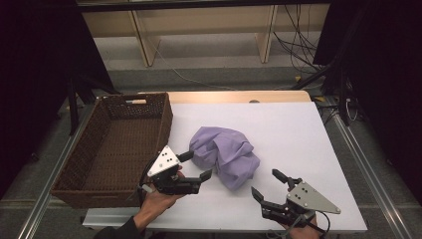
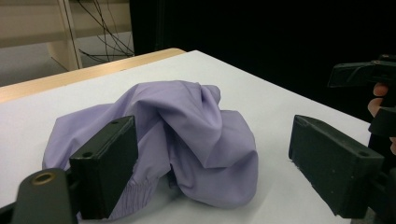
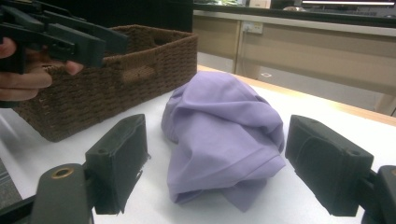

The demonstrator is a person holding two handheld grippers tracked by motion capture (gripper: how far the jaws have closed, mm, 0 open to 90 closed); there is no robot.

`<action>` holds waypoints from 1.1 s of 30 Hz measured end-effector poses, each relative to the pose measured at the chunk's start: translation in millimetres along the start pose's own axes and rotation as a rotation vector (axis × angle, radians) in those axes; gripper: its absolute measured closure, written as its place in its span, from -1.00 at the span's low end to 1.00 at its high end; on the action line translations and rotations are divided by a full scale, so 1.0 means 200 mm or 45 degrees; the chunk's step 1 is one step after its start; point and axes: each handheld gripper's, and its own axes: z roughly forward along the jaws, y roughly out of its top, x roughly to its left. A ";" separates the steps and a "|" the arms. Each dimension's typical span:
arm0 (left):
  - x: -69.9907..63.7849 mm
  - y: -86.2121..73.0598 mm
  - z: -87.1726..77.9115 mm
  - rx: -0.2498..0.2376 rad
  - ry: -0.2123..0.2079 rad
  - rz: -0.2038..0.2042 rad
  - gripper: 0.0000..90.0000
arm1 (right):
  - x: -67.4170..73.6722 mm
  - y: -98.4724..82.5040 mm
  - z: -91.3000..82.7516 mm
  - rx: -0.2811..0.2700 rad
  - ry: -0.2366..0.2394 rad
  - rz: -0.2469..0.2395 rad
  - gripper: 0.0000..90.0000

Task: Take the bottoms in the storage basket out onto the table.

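High view: crumpled purple cloth sits mid-table, just right of the brown wicker basket, not touching it. Left claw is at the cloth's left edge, jaws apart, nothing between the pads; the upper fingertip looks to be touching or nearly touching the fabric, can't tell which. Right claw is near the cloth's lower right corner, jaws also apart, holding nothing, w/ a gap of bare table between.

Left gripper view: cloth lies straight ahead between the spread jaws, bunched into a soft mound w/ deep folds and an elasticated hem low on the left. Right claw shows at the far right edge.

Right gripper view: cloth again ahead, centred between wide jaws; basket behind it on the left, left claw in front of the basket.

Handling, as I judge it: light, limp, prob. a bit slippery, not fragile. It'll sag and unfold when lifted, so pinch a thick fold or the raised ridge on top, not a flat single layer.
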 end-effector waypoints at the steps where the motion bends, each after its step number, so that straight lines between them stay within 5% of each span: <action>1: 0.00 0.00 -0.01 0.000 0.001 0.001 -0.66 | 0.00 0.00 0.00 0.000 0.000 -0.001 -0.52; 33: -0.03 -0.07 -0.08 -0.052 0.021 0.040 -0.93 | 0.00 0.00 0.00 -0.008 -0.005 0.015 -0.59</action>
